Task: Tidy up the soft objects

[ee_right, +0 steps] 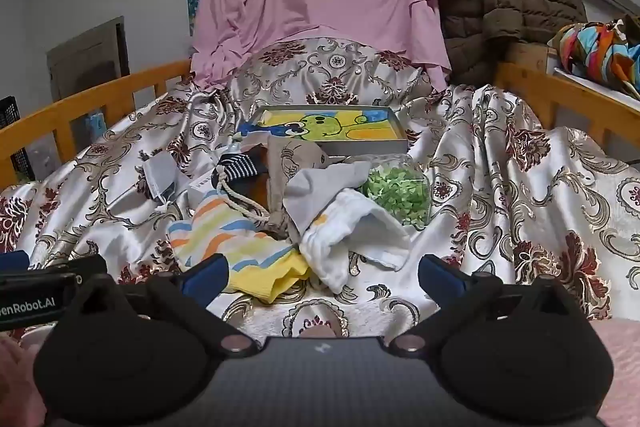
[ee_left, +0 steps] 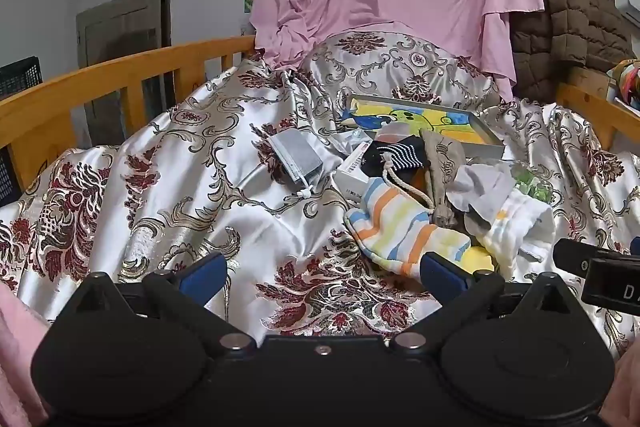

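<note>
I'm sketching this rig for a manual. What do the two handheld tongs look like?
Both match: a black body with two rounded black lobes, silver pivot bolts, and black linkage arms ending in blue finger pads. The left tongs and right tongs share this build. White lettering shows on each one's side as seen from the other's camera. No cables visible; pink fabric, perhaps sleeves, shows at the lower corners.

Glossy satin bedspread [ee_left: 208, 211], wooden rail [ee_left: 120, 75]

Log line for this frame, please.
left gripper: open, empty | right gripper: open, empty | striped cloth: untouched on bed
</note>
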`<state>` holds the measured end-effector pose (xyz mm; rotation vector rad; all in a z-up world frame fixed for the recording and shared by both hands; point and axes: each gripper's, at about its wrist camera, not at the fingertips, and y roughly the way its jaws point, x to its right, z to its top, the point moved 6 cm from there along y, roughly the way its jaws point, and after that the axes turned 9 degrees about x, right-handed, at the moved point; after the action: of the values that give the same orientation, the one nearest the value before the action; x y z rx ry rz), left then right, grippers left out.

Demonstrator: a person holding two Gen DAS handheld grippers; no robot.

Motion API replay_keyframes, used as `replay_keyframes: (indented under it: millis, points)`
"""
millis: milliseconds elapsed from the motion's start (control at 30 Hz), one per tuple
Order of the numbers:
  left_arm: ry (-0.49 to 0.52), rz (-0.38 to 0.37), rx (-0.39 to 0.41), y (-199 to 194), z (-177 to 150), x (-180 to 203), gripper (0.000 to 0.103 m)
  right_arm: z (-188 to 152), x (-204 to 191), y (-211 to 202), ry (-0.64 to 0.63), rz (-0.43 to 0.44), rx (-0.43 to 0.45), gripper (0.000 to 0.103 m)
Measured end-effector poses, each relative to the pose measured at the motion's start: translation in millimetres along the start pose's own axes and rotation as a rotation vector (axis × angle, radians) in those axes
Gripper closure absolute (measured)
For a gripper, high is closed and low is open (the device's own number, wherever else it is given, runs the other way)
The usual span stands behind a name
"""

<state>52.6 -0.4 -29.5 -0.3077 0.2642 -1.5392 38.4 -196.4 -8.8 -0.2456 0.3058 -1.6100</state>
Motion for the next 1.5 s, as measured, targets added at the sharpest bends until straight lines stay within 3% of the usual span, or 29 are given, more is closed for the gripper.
replay_keyframes:
  millis: [1500]
  points:
    - [-0.003,-0.013,0.005,-0.4,-2.4,7.2,0.001,-0.9,1.8,-1.6,-0.001,0.012,0.004,0.000]
